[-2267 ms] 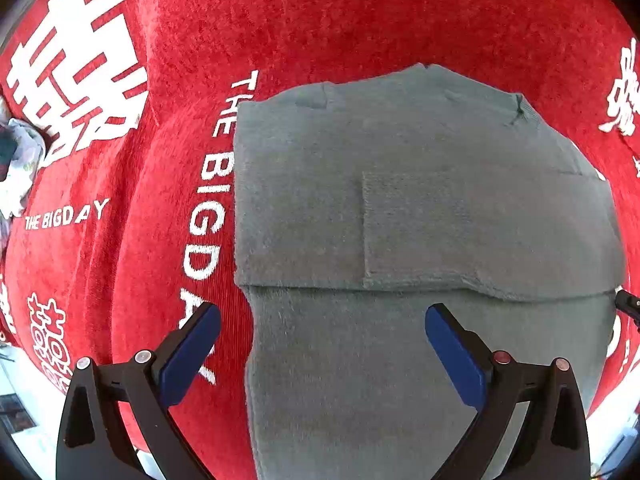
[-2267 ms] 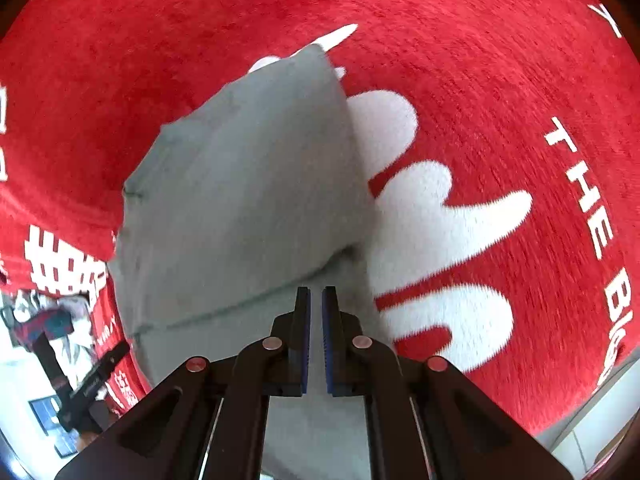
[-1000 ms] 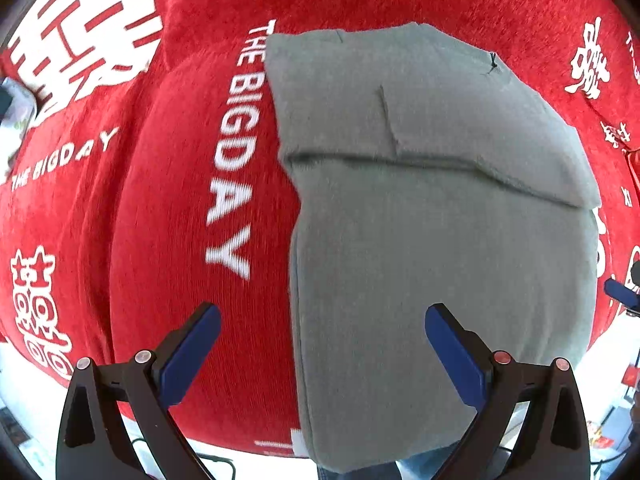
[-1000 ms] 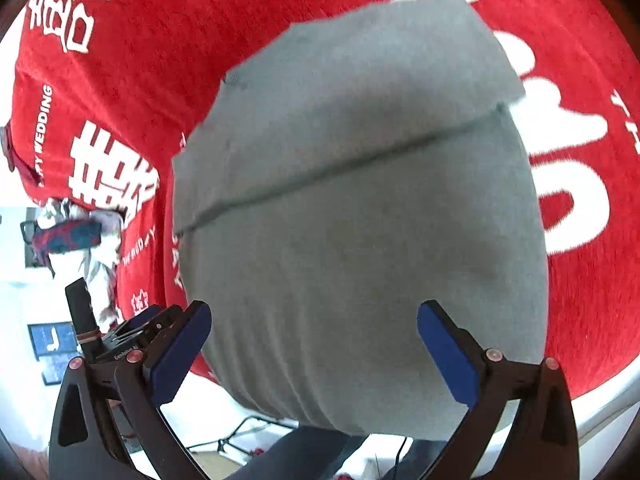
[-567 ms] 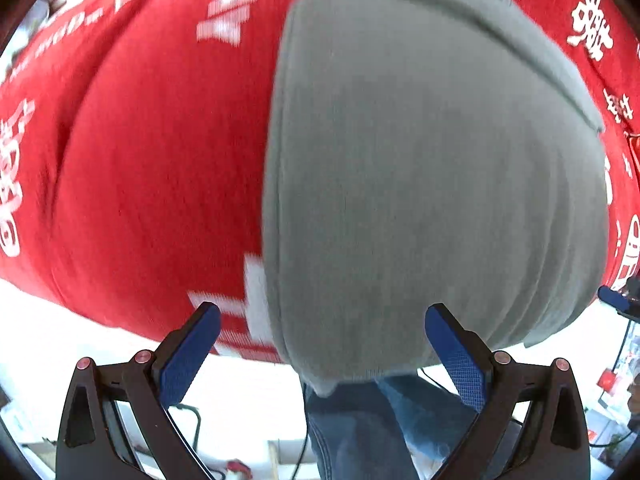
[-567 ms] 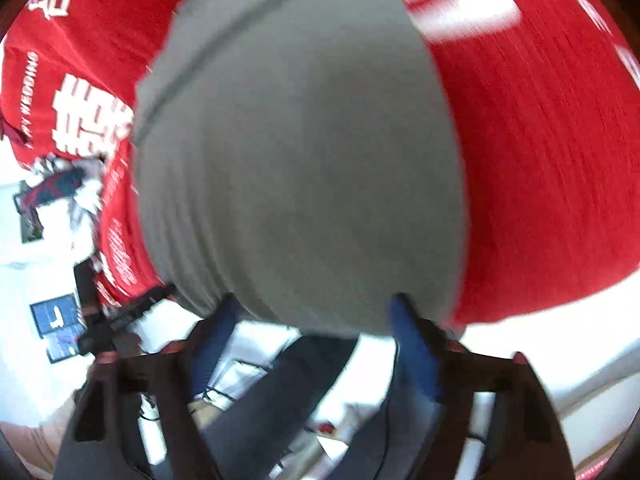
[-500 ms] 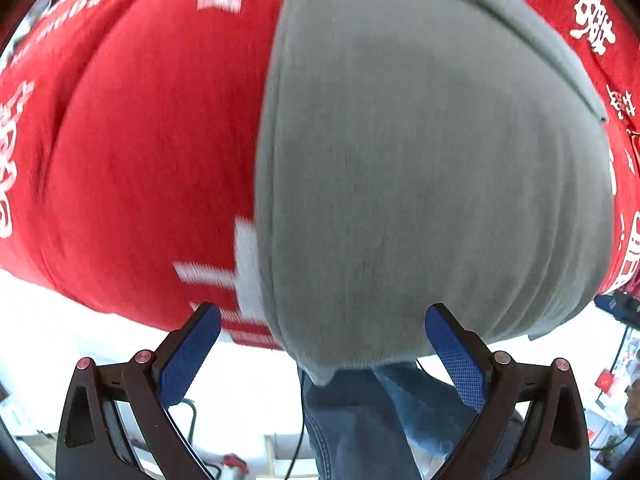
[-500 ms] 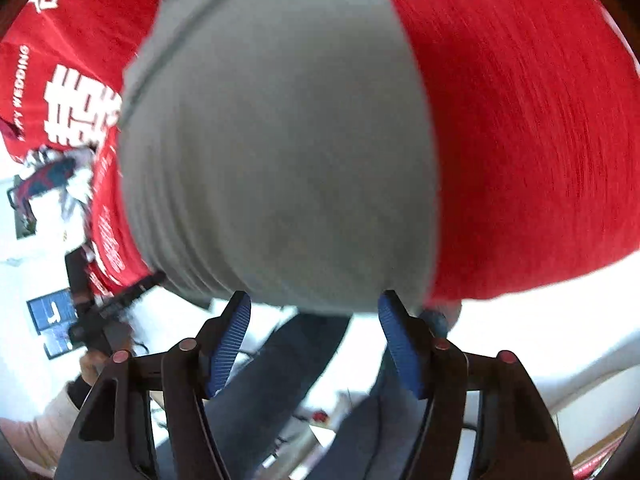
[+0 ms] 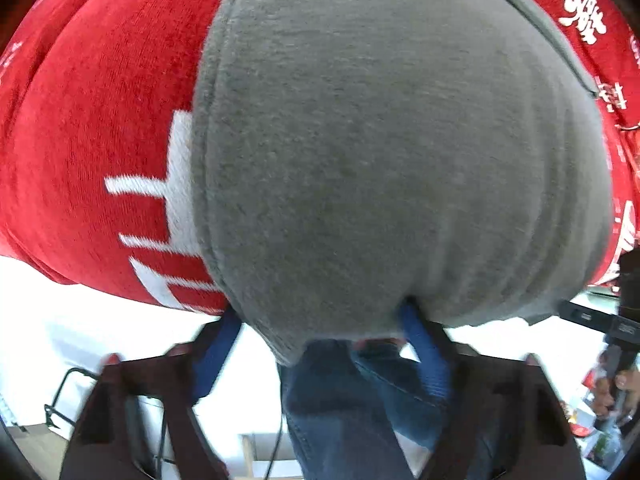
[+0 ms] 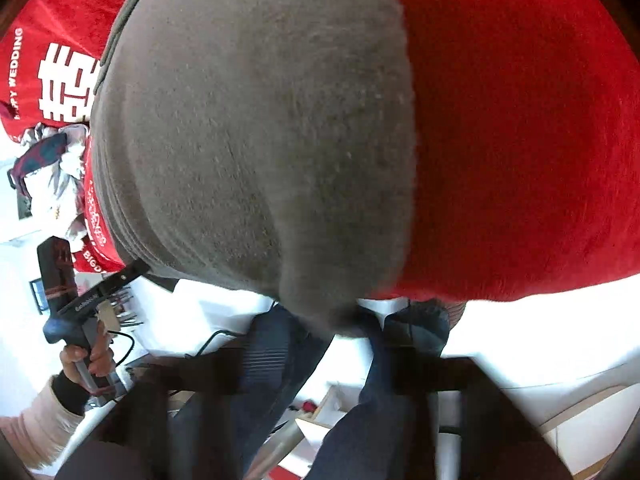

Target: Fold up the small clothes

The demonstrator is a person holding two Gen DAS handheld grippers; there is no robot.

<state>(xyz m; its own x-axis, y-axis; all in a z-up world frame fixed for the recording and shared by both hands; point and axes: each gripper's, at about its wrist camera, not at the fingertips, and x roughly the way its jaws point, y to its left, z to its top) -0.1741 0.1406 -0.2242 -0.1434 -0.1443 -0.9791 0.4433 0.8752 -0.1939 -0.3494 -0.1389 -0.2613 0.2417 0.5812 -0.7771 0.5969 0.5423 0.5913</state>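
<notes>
Red printed tablecloth (image 9: 92, 120) over the table, bright white floor (image 10: 540, 320) — overexposed

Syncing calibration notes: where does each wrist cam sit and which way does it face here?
Left wrist: on the left gripper, facing steeply down at the grey garment's near left corner; the jaws have just been closing around it; jeans below.
Right wrist: on the right gripper, tilted down at the right corner; a hand shows.
Shared: garment, red cloth.

Bench (image 9: 88, 128): covered by red cloth (image 10: 520, 140) with white lettering. Lying on it: grey garment (image 9: 380, 160), its near edge hanging over the bench's front edge.
</notes>
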